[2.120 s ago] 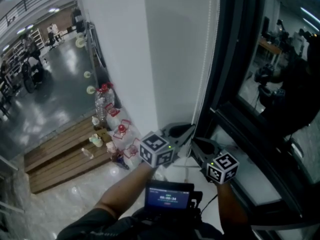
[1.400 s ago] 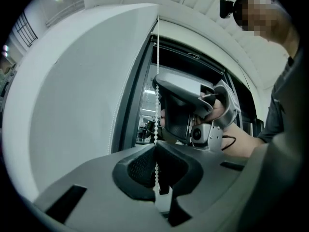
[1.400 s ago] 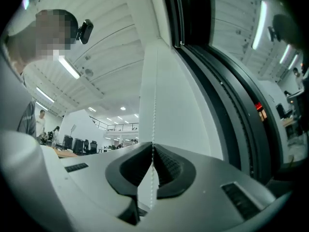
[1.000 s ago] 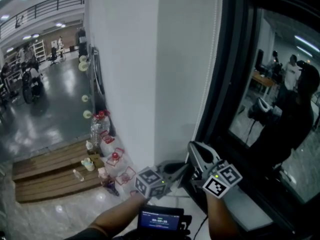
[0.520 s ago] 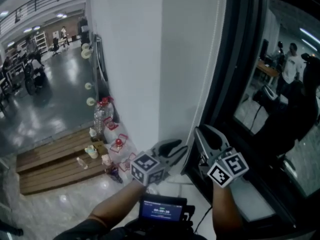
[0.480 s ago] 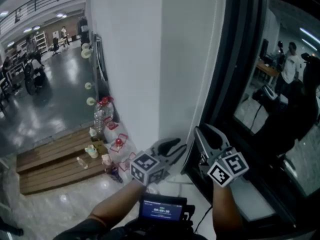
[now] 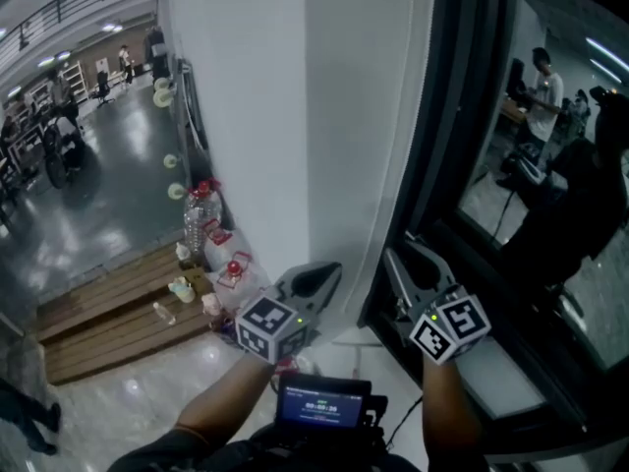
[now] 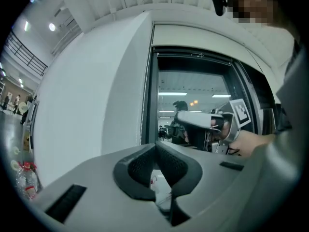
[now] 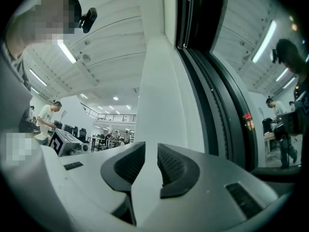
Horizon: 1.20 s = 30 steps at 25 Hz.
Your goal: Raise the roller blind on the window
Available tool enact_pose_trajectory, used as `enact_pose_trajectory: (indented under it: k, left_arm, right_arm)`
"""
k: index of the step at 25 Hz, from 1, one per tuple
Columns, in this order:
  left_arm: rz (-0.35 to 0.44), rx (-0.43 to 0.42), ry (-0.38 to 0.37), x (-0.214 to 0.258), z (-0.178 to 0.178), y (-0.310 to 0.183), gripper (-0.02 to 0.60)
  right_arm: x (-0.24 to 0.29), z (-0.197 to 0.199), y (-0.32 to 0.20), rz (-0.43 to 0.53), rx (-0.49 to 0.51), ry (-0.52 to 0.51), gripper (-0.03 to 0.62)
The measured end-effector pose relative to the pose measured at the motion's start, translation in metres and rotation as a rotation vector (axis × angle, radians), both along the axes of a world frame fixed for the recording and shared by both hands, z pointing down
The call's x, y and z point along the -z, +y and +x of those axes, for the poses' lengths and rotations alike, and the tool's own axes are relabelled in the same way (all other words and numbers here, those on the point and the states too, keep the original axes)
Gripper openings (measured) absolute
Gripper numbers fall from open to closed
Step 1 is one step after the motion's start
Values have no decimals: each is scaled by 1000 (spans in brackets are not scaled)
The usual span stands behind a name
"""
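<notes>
A thin white bead chain [image 7: 418,87] hangs along the seam between the white wall and the dark window frame [image 7: 472,165]. The left gripper view shows this chain [image 8: 144,100] beside the frame. My left gripper [image 7: 319,273] points up at the wall left of the chain. Its jaws [image 8: 155,146] meet at the tips and nothing shows between them. My right gripper [image 7: 398,259] stands at the foot of the frame, close to the chain. Its jaws [image 9: 150,149] are opening, with only a narrow gap and the white wall between the pads.
Water bottles and jugs [image 7: 201,214] stand at the wall's foot beside a low wooden platform [image 7: 108,313]. A small screen device [image 7: 319,401] sits at my chest. The pale window sill [image 7: 491,372] runs to the right. People show far off in the hall and reflected in the glass.
The right gripper's jaws have parted from shut. The left gripper has drifted left, away from the chain and the frame. The right gripper stays near the frame's foot.
</notes>
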<state>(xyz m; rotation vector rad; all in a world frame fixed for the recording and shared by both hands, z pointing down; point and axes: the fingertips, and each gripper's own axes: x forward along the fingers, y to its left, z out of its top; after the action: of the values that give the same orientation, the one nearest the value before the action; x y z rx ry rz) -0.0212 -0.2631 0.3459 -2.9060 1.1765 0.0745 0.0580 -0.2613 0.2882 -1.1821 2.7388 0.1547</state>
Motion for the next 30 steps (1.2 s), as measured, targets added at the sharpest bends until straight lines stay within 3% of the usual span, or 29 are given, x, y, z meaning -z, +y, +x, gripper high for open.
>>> enact_pose_trajectory:
  k: [9, 30]
  left_arm:
    - [-47, 11, -48, -9, -14, 20, -8]
    - [-49, 44, -69, -4, -29, 9, -8]
  right_arm:
    - [-9, 7, 23, -20, -42, -36, 32]
    - [-27, 17, 11, -86, -53, -5, 21]
